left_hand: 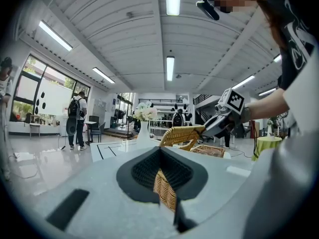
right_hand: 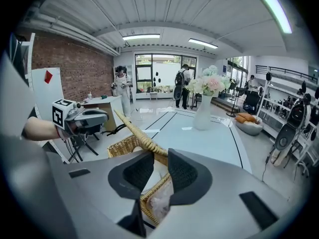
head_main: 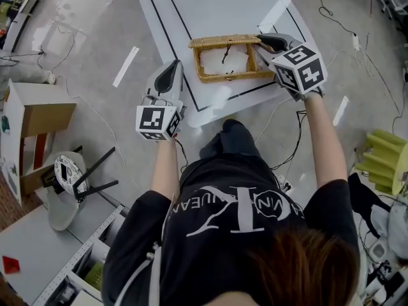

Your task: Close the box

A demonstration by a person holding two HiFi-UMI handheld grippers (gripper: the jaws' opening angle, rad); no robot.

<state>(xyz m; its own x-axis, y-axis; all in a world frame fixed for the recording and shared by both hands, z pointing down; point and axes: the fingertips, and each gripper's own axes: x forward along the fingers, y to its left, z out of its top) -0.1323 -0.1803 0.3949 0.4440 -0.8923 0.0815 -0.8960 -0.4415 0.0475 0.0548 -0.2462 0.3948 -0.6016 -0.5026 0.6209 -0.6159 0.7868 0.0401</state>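
An open wicker box (head_main: 231,75) stands on the white table (head_main: 210,8); something pale lies inside it. Its lid (head_main: 223,41) is raised along the far side and shows as a slanted wicker strip (right_hand: 133,131) in the right gripper view. My right gripper (head_main: 262,43) is at the lid's right corner, and the lid rim runs in between its dark pads (right_hand: 180,172). From the left gripper view the lid (left_hand: 182,131) hangs from that gripper (left_hand: 219,124). My left gripper (head_main: 173,69) hovers left of the box, apart from it, with a narrow gap through which wicker (left_hand: 165,189) shows.
A white vase of flowers (right_hand: 204,111) stands farther along the table. Black lines mark the tabletop. A cardboard box (head_main: 38,116) and a desk are on the floor at my left, cables at my right. People stand far off (right_hand: 180,86).
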